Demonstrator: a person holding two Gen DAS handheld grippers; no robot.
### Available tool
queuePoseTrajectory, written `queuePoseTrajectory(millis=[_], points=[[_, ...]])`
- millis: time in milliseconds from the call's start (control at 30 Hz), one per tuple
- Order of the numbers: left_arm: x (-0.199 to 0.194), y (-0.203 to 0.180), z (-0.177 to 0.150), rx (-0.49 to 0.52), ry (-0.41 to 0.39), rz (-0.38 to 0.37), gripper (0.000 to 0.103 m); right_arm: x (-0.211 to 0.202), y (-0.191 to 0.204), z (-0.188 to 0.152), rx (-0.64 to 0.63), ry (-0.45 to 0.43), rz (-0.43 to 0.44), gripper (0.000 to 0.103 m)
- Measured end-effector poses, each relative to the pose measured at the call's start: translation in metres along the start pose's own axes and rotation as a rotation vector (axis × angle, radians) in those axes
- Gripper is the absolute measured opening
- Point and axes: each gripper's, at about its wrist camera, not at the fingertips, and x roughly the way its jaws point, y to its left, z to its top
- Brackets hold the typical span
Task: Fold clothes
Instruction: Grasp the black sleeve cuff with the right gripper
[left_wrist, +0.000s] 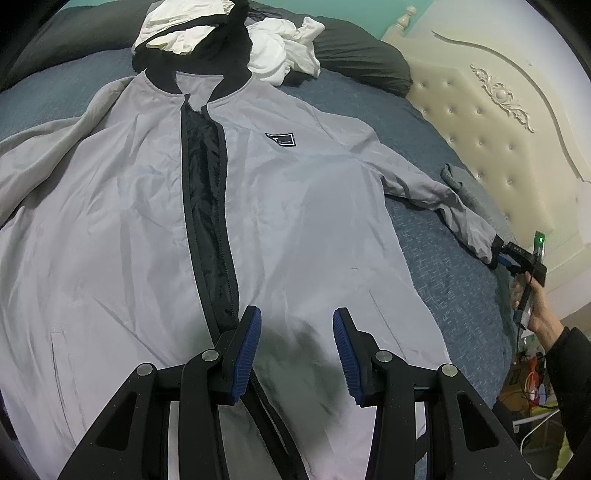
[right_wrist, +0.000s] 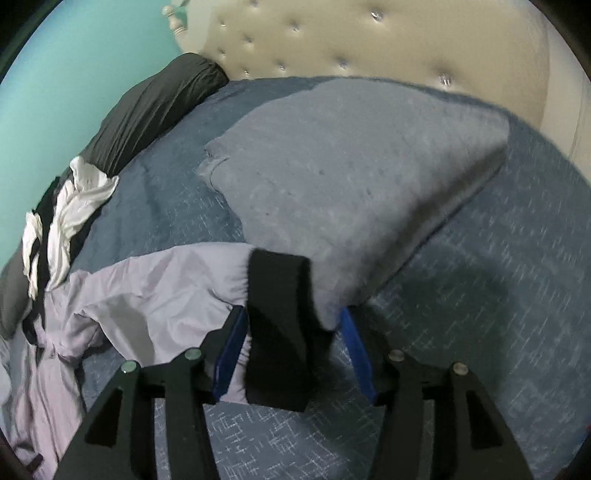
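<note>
In the left wrist view, the left tool (left_wrist: 296, 350) is hovering, jaws apart, over the grey jacket (left_wrist: 155, 221) lying flat on the bed (left_wrist: 436, 236). In the right wrist view, the right tool (right_wrist: 291, 354) is clamping the jacket's black cuff (right_wrist: 277, 332).

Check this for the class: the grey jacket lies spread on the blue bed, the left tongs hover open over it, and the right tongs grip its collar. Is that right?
One detail is wrong. The right tongs grip the black sleeve cuff, not the collar, as the right wrist view shows. The grey jacket does lie spread on the blue bed, with the left tongs open over it.
</note>
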Motion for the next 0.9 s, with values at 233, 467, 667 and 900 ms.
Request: queuePoseTrajectory(millis=[233, 467, 667, 900], points=[[0.002, 0.001, 0.0, -0.003, 0.005, 0.001, 0.044, 0.002, 0.005, -0.012, -0.026, 0.043, 0.04, 0.033], [-0.002, -0.001, 0.001, 0.005, 0.001, 0.001, 0.044, -0.033, 0.025, 0.003, -0.149, -0.071, -0.027, 0.006], [-0.001, -0.002, 0.003, 0.006, 0.004, 0.008, 0.044, -0.051, 0.038, 0.059, -0.189, -0.132, -0.022, 0.005], [0.002, -0.006, 0.002, 0.016, 0.016, 0.015, 0.044, 0.0, 0.033, 0.115, -0.176, -0.002, -0.121, 0.003]])
